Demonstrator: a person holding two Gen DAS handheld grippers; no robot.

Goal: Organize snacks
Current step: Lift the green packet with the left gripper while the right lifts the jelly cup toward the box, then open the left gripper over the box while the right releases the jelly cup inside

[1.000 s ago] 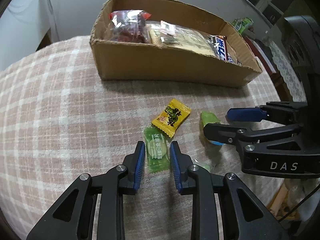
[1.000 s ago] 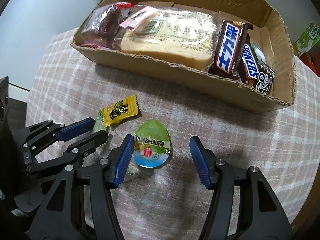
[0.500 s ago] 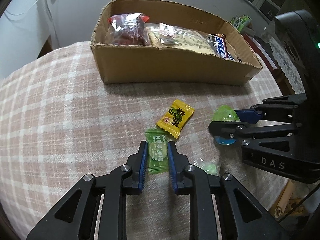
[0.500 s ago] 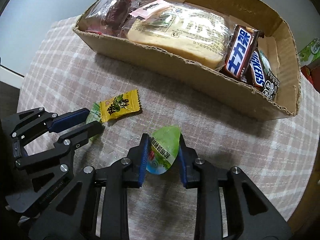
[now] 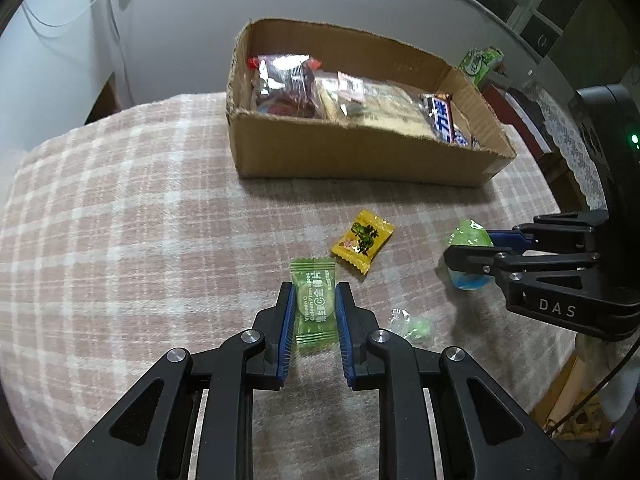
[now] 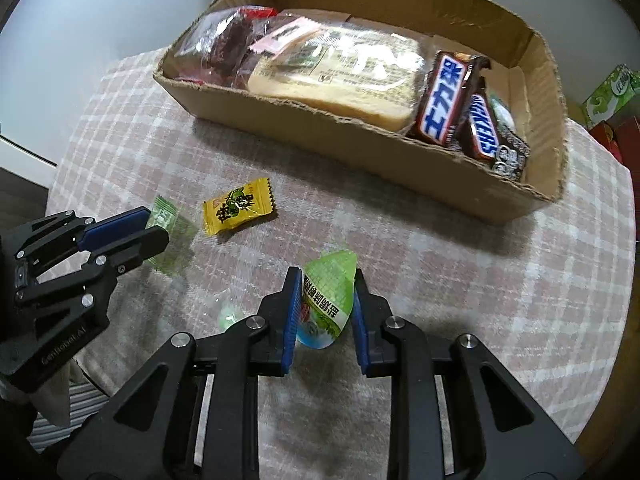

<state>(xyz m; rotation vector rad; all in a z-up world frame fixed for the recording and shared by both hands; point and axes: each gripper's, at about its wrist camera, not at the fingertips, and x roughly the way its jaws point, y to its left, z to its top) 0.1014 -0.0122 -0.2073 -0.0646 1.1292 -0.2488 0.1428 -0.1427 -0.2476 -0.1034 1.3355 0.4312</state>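
Pinching a green plum-slice candy packet (image 5: pixel 314 306) between its blue pads, the left gripper (image 5: pixel 313 312) is narrowed to the packet's width, at six o'clock in the left wrist view. The right gripper (image 6: pixel 324 308) likewise clamps a green-lidded jelly cup (image 6: pixel 326 300), tilted on edge between its pads, at six o'clock in the right wrist view; the same cup (image 5: pixel 469 240) shows at three o'clock in the left view, just above the plaid tablecloth (image 5: pixel 120 220).

A yellow wrapped candy (image 5: pixel 362 242) lies flat on the cloth just beyond the left gripper's tips, toward one o'clock, near the green packet but apart from it. A small clear-wrapped green candy (image 5: pixel 414 326) rests on the cloth at about four o'clock, between the two grippers.

An open cardboard box (image 6: pixel 400 164) sits at twelve o'clock in both views. Inside it lie a dark red-sealed snack bag (image 6: pixel 228 40) at the left end, a bagged bread slice (image 6: pixel 344 76) in the middle, and two Snickers bars (image 6: pixel 460 108) leaning at the right end.
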